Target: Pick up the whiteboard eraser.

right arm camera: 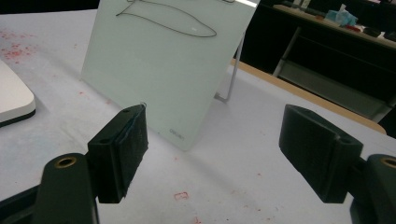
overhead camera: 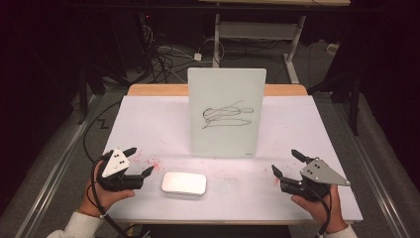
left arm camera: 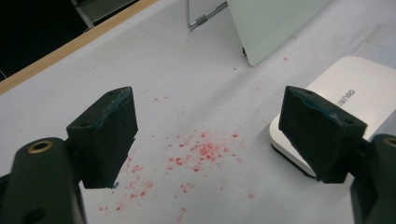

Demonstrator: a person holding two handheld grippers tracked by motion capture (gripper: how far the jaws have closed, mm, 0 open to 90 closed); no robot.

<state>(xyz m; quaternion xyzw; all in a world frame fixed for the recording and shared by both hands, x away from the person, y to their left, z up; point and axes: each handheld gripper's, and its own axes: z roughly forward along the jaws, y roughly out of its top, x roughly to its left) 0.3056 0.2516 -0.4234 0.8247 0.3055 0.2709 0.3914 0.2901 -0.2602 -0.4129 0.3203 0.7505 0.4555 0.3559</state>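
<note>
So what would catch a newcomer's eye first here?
The upright whiteboard mid-table, with a black scribble on it. In front of it lies a white eraser, with red specks scattered to its left. An open left gripper and right gripper rest near the table's front corners.

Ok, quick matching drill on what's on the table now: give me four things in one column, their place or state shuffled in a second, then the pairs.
Things:
1. pale upright drawing board with black scribble
2. flat white rounded eraser block
3. red speckles
4. left gripper

Place or state:
A. scattered on the white table cover near the left gripper
B. open, holding nothing
C. propped on a wire stand at the table's middle
D. lying flat in front of the board

Pairs: 1-C, 2-D, 3-A, 4-B
</note>
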